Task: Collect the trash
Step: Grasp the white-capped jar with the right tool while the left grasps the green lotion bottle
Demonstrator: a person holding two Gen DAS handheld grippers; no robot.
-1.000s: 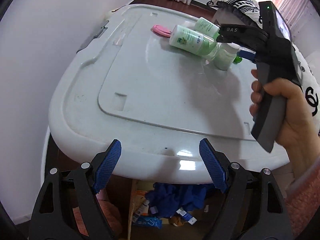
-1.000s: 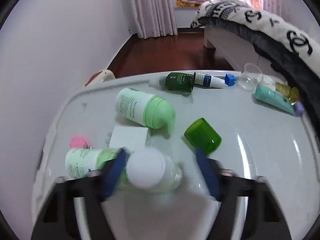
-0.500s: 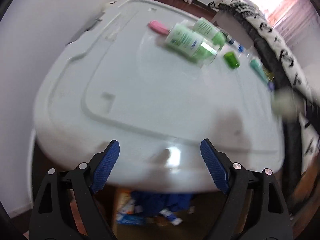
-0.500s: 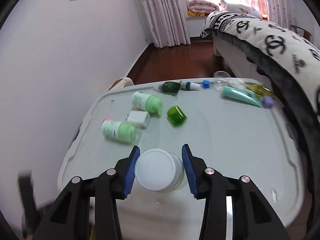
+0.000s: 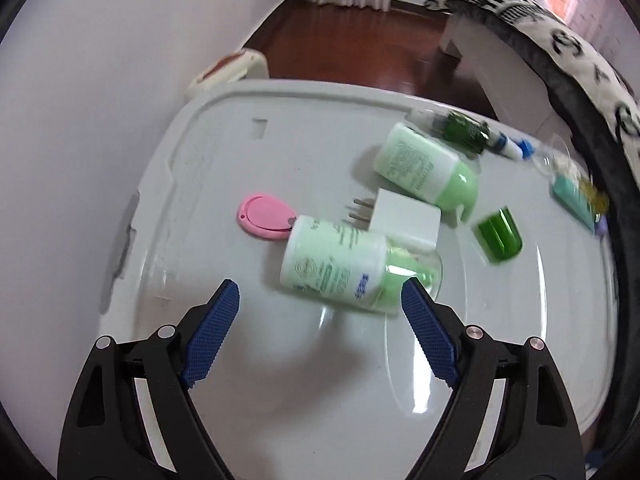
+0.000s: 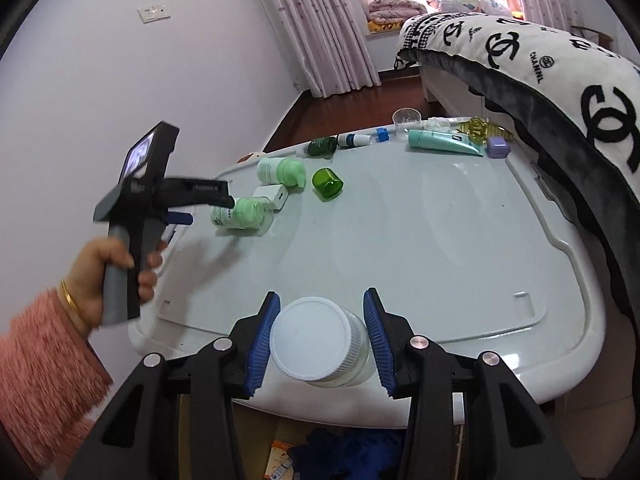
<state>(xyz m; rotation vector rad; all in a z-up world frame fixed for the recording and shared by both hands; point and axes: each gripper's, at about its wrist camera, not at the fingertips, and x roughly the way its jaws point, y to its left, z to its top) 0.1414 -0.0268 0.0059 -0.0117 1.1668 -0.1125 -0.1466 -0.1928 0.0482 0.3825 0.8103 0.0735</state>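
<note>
My right tongs (image 6: pixel 322 344) pinch a white-capped clear plastic jar (image 6: pixel 318 344) over the pale grey bench (image 6: pixel 440 240) edge, my left tongs (image 5: pixel 320 308) spread above the nearest toppled green-and-white bottle (image 5: pixel 344 266); most litter remains uncollected.

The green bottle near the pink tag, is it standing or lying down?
Lying down. The green bottle rests on its side on the white lid, its base toward the pink tag, ahead of the open left gripper.
</note>
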